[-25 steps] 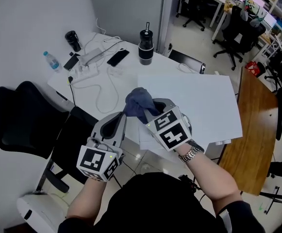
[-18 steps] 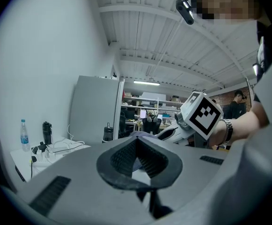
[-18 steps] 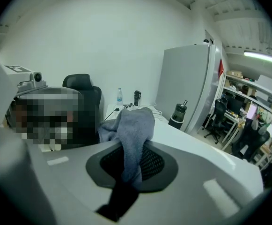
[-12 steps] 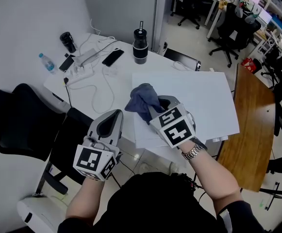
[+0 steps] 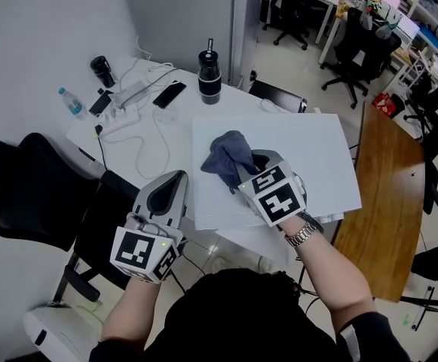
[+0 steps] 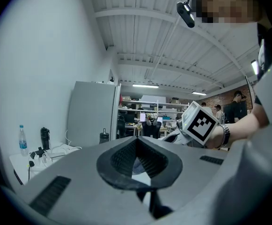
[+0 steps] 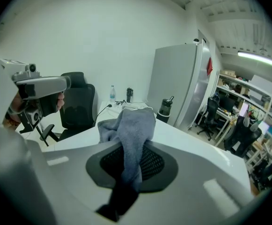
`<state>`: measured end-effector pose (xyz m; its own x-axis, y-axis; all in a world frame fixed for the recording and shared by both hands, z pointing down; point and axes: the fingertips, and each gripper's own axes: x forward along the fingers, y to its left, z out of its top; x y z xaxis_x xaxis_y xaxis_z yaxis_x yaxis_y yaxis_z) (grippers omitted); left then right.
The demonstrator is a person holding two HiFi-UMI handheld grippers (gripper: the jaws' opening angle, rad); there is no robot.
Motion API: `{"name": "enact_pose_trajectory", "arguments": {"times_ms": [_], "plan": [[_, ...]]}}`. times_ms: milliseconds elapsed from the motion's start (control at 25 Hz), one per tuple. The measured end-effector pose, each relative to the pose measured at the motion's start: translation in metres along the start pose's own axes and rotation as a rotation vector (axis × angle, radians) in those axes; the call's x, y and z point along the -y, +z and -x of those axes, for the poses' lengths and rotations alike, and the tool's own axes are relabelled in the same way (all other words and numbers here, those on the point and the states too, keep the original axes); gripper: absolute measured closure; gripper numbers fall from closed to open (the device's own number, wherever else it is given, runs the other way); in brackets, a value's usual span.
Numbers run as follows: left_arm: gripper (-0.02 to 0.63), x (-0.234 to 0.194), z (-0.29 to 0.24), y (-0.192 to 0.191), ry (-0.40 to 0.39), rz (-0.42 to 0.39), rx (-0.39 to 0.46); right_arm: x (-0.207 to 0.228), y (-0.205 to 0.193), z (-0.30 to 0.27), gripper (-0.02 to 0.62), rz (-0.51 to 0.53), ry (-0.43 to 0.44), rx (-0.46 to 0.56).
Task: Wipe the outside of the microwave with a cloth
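A blue-grey cloth (image 5: 226, 153) lies bunched on the flat white top of the microwave (image 5: 309, 153), near its left part. My right gripper (image 5: 243, 169) is shut on the cloth and points down at the top. In the right gripper view the cloth (image 7: 132, 125) hangs pinched between the jaws of the right gripper (image 7: 132, 162). My left gripper (image 5: 175, 182) is shut and empty. It hovers off the front-left edge of the white top, apart from the cloth. The left gripper view shows the left gripper (image 6: 136, 159) with its jaws together and nothing between them.
A white desk (image 5: 139, 138) behind holds a black tumbler (image 5: 208, 76), a water bottle (image 5: 70, 102), a dark mug (image 5: 102, 71), a phone (image 5: 167, 93) and a power strip with cables (image 5: 132, 93). A black chair (image 5: 30, 187) stands at the left, a wooden table (image 5: 381, 194) at the right.
My right gripper has slid the cloth rightward, further in from the left edge of the white top. The left gripper has drifted a little away from the cloth.
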<state>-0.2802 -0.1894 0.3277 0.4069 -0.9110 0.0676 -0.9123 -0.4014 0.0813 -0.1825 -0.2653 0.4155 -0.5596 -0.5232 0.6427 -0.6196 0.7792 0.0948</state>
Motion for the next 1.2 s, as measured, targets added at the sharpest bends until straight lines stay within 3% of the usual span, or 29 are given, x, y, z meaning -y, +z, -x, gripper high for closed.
{"name": "enact_pose_trajectory", "arguments": {"times_ms": [1200], "plan": [[0.603,0.143,-0.079,0.005,-0.058,-0.067,-0.064,0.148,-0.089,0.088,0.548,-0.112,-0.086,0.039]]}}
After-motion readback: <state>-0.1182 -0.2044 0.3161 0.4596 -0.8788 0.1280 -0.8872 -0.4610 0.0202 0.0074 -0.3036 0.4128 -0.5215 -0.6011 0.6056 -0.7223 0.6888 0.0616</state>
